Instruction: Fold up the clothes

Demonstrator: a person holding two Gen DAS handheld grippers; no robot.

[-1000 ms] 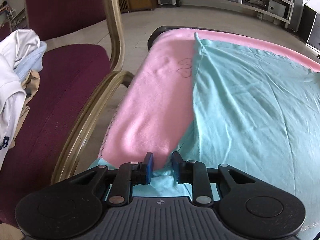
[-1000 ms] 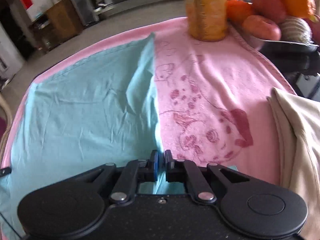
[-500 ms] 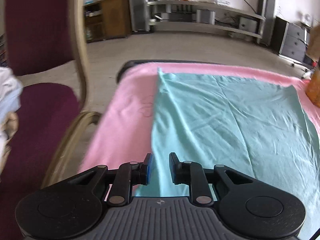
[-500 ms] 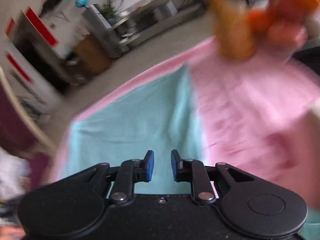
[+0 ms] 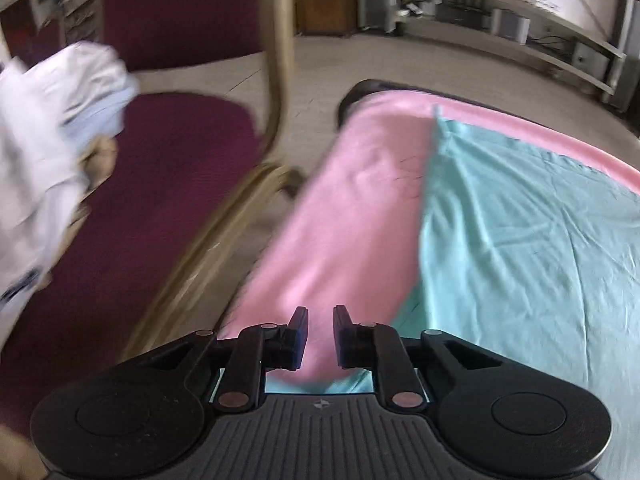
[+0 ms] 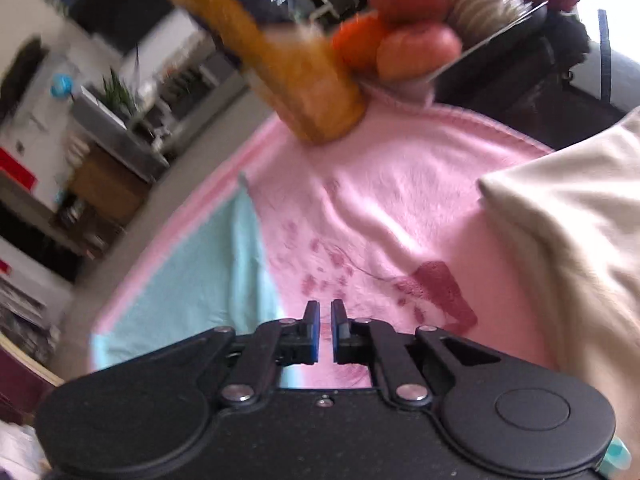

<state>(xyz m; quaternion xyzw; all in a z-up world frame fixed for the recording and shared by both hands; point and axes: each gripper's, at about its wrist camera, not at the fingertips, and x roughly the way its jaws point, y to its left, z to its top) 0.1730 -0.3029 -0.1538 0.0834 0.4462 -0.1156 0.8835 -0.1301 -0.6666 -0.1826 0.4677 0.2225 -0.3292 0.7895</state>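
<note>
No writing can be read anywhere; the only mark is a small dark blue print on the white clothes (image 5: 44, 152) heaped on the maroon chair (image 5: 168, 176) left of the left gripper (image 5: 321, 336), too blurred to make out.

Ahead and right of the right gripper (image 6: 325, 330), a metal fruit bowl (image 6: 492, 36) holds red and orange fruit, with a tall orange bottle (image 6: 280, 64) standing just beside it on the far edge of the pink towel (image 6: 400, 184). A dark pink printed motif on the towel lies just ahead of that gripper. To its right rests a cream garment (image 6: 560, 220).

The teal cloth (image 5: 520, 248) is spread flat on the towel, ahead and right of the left gripper and ahead and left of the right one; its side edges are straight, with bare pink strips outside them. The left gripper's jaws are closing with a narrow gap showing, only pink towel seen through it, nothing pinched. The right gripper's jaws are closing too, almost together, and seem empty, though the frame is blurred. Left of the left gripper, the towel's edge drops off next to the chair's curved brass frame.
</note>
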